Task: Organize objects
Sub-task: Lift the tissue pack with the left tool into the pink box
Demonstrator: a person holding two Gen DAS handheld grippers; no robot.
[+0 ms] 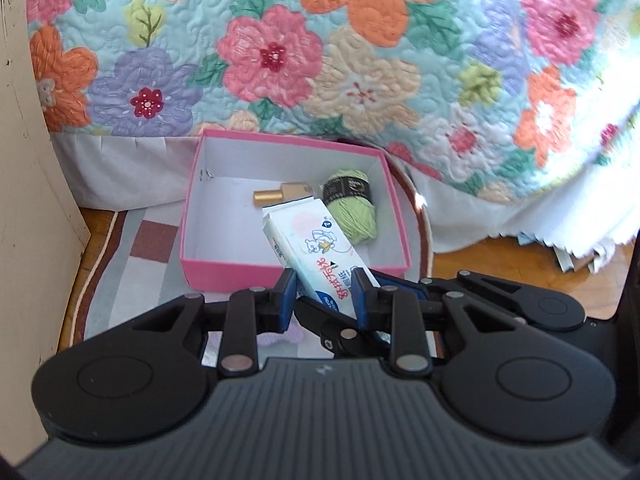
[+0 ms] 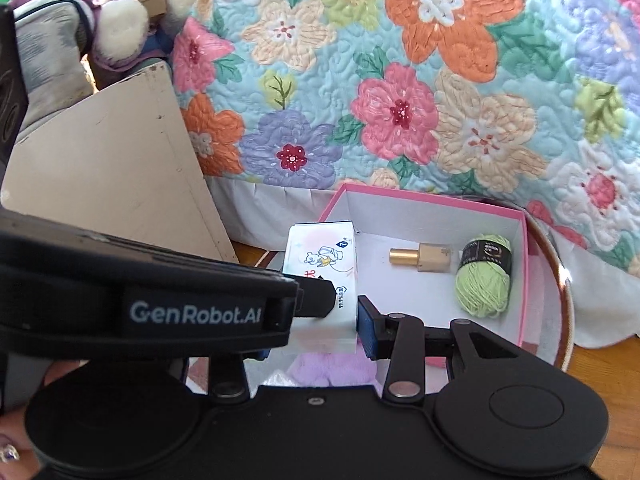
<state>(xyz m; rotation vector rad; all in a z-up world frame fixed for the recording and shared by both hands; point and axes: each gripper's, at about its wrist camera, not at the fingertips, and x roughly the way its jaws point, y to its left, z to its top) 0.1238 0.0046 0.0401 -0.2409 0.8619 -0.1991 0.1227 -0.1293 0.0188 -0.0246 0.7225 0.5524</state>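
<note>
Evidently both claws pinched the white tissue pack (image 2: 320,264) at lower centre: the right claw (image 2: 324,320) across its end, the left claw (image 1: 325,294) lower. Pulling apart could twist it loose over the pink box (image 1: 394,208). Green yarn (image 1: 354,208) and a gold bottle (image 1: 276,195) crowded the box's far side.

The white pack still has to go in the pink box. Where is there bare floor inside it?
The box's left half is bare, from its left wall to the gold bottle. The right side is crowded: the green yarn lies by the right wall, the bottle beside it at the back.
</note>
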